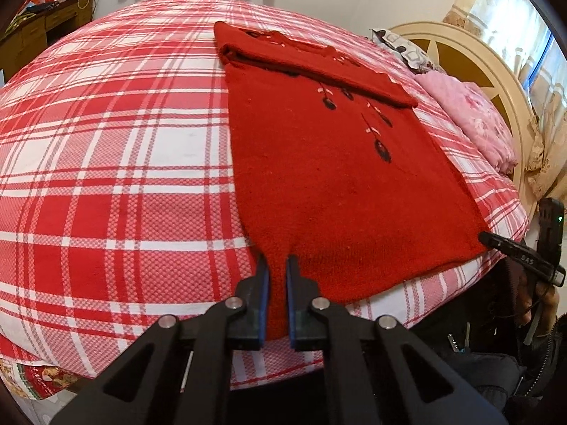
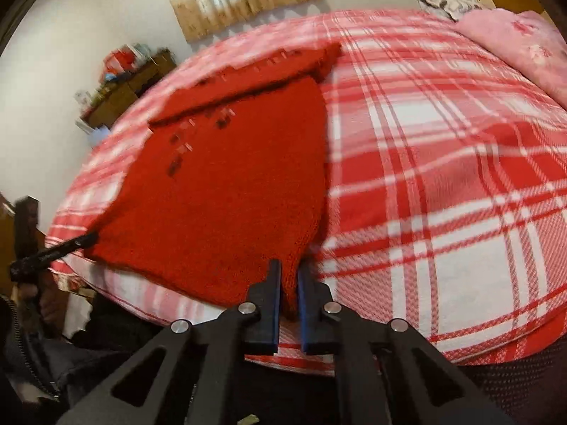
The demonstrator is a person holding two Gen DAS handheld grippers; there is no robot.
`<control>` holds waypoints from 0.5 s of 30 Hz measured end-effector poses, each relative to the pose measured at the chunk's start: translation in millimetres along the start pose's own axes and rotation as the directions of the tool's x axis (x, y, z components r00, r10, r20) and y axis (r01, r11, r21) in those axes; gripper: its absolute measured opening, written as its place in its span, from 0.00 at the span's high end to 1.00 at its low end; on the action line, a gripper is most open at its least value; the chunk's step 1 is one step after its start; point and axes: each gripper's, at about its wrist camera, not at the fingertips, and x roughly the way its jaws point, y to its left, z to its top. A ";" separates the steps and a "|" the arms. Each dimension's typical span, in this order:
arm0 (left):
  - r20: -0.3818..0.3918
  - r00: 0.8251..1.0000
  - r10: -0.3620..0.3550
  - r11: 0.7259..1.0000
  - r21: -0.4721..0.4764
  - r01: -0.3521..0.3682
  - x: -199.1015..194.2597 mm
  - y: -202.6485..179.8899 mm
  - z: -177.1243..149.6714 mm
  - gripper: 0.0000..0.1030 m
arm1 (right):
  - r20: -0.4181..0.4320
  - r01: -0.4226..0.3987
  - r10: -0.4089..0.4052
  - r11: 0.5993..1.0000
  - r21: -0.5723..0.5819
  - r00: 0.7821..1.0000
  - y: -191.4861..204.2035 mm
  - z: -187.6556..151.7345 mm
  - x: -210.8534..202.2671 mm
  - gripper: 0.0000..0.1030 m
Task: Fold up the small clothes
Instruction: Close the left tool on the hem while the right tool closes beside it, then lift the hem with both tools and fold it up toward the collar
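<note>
A red knitted sweater (image 1: pixel 336 177) with small dark and pink embroidery lies flat on the bed, its sleeves folded across the far top part. My left gripper (image 1: pixel 277 265) is shut on the sweater's near left hem corner. My right gripper (image 2: pixel 288 269) is shut on the near right hem corner of the sweater (image 2: pixel 219 194). The right gripper's fingers (image 1: pixel 510 248) show at the right edge of the left wrist view; the left gripper's fingers (image 2: pixel 56 248) show at the left of the right wrist view. The right wrist view is blurred.
The bed has a red and white plaid sheet (image 1: pixel 106 141). A pink blanket (image 1: pixel 471 117) and a patterned pillow (image 1: pixel 400 46) lie by the cream headboard (image 1: pixel 489 67). A wooden desk (image 1: pixel 46 21) with clutter stands by the far wall.
</note>
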 end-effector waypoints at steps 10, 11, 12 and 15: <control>0.092 0.995 -0.049 0.999 -0.001 0.050 -21.8 0.7 11.6 0.92 | 0.167 -0.083 0.076 0.996 0.033 0.983 -1.7 11.7 -29.2 0.93; 0.095 0.994 -0.050 0.999 0.001 0.050 -21.3 -0.9 13.3 0.92 | 0.176 -0.081 0.073 0.996 0.037 0.982 -1.5 13.7 -29.7 0.93; 0.098 0.994 -0.049 0.999 0.003 0.049 -21.0 -0.9 14.8 0.92 | 0.182 -0.080 0.071 0.996 0.038 0.981 -1.4 16.7 -30.2 0.93; 0.103 0.993 -0.050 0.999 0.013 0.049 -20.3 -1.7 20.4 0.92 | 0.207 -0.076 0.066 0.996 0.041 0.976 -1.3 24.2 -33.8 0.93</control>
